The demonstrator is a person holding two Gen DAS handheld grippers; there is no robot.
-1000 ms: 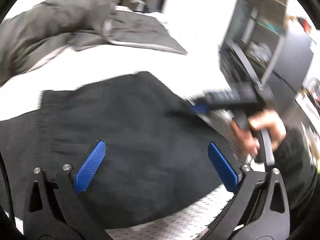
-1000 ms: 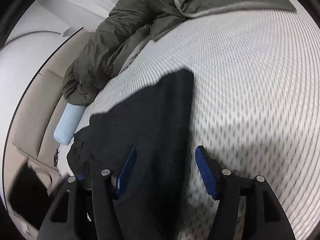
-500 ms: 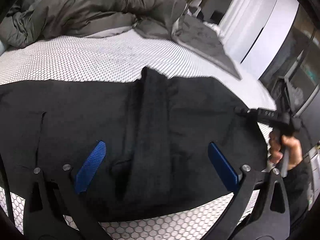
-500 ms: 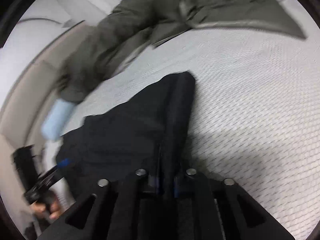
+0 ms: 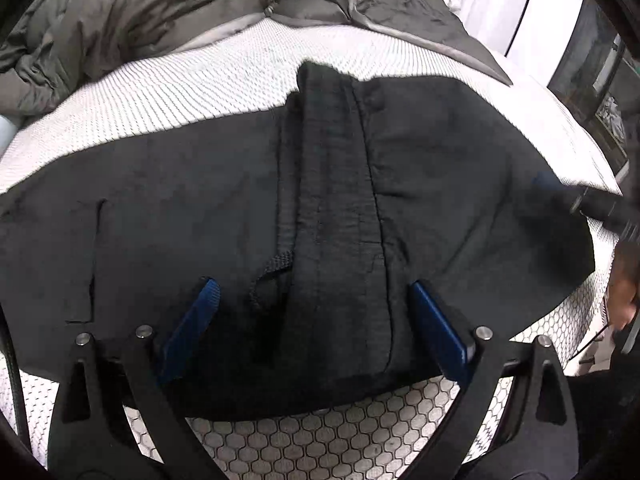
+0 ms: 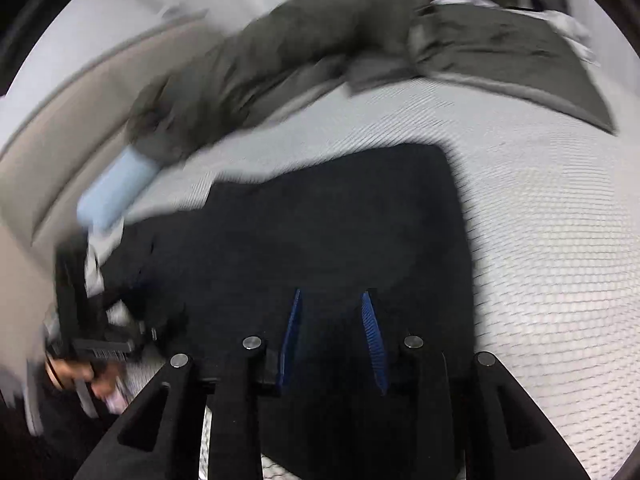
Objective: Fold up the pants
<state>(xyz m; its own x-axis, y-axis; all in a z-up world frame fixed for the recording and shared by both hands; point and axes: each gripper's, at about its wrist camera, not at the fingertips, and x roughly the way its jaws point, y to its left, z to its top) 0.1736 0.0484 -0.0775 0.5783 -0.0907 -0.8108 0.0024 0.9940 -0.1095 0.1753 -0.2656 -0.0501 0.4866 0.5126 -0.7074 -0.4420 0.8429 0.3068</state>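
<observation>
Two grippers: both are over the same dark garment, each shown by its own wrist camera.
Pants: black, spread flat on the bed, covering most of the left wrist view; a folded band runs down the middle, with a small woven loop lying near its lower part.
Left gripper: it points steeply down at the pants; the jaws stand wide, one blue pad on each side of the folded band, and they have just been closing a little. No cloth is pinched between them; whether the tips touch the fabric I cannot tell.
Left hand: seen in the right wrist view at the lower left edge, wrapped around the handle of its tool; the picture is blurred there.
Right gripper: it points down over the near edge of the pants; the jaws stand a narrow gap apart and have just been opening. The cloth lies under the gap, and the pads do not press on it.
Right hand: only a part shows at the right edge of the left wrist view, behind its tool.
Duvet: grey, crumpled along the far side of the bed, apart from the pants.
Pillow: light blue, beside the left corner of the pants.
</observation>
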